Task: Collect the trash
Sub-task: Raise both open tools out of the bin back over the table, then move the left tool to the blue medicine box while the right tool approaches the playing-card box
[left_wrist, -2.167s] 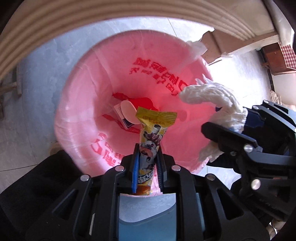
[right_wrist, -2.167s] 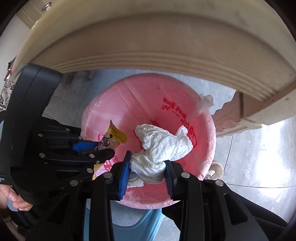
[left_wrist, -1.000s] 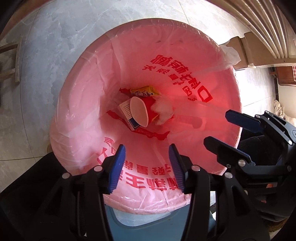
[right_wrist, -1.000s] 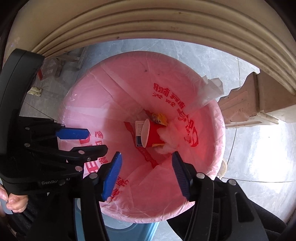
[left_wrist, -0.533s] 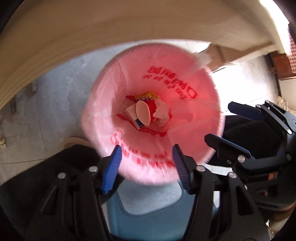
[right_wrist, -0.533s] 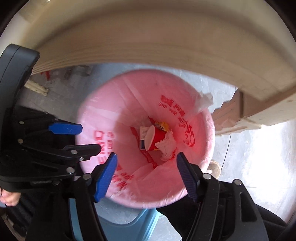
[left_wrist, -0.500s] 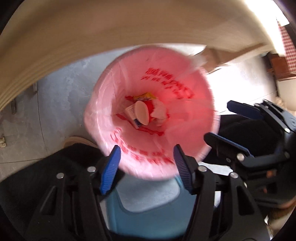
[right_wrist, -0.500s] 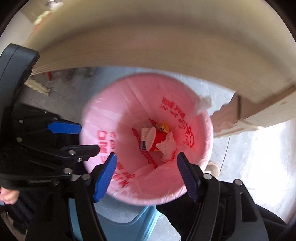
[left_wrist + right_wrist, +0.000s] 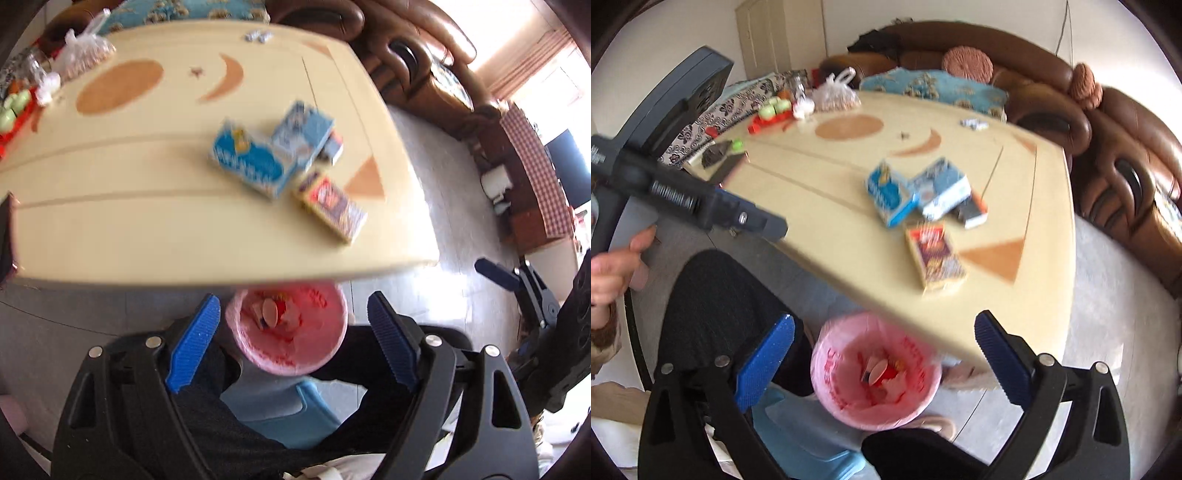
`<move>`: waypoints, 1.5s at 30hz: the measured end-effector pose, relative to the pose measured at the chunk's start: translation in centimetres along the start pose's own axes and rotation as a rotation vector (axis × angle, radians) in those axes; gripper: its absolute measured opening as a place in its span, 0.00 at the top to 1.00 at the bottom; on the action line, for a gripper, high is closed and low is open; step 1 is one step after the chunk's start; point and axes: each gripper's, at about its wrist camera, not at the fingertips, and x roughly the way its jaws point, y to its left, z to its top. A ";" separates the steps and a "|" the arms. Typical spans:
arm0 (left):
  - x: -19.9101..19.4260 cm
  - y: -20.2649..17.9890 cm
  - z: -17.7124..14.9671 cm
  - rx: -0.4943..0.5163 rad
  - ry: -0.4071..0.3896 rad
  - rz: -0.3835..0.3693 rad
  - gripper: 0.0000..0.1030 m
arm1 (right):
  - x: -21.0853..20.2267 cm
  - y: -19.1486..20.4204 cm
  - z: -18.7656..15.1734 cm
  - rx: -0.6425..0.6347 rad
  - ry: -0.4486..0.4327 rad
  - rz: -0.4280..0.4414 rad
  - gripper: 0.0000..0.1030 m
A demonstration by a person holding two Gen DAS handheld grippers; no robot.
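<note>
Now both my left gripper (image 9: 291, 345) and right gripper (image 9: 884, 362), jaws opening and empty, hover over the bin (image 9: 827, 376), with the boxes (image 9: 936, 254) ahead on the table (image 9: 827, 221), nearer my right.

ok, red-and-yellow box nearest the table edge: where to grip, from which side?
The red-and-yellow box lies flat, clear of the blue boxes. Come from above and pinch across its two long sides, the narrower span; the right gripper, jaws opening and empty, looks closer.
</note>
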 end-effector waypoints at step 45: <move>11.4 5.7 13.6 -0.500 0.066 0.021 0.13 | 11.0 -9.2 8.2 -0.165 0.146 0.037 0.07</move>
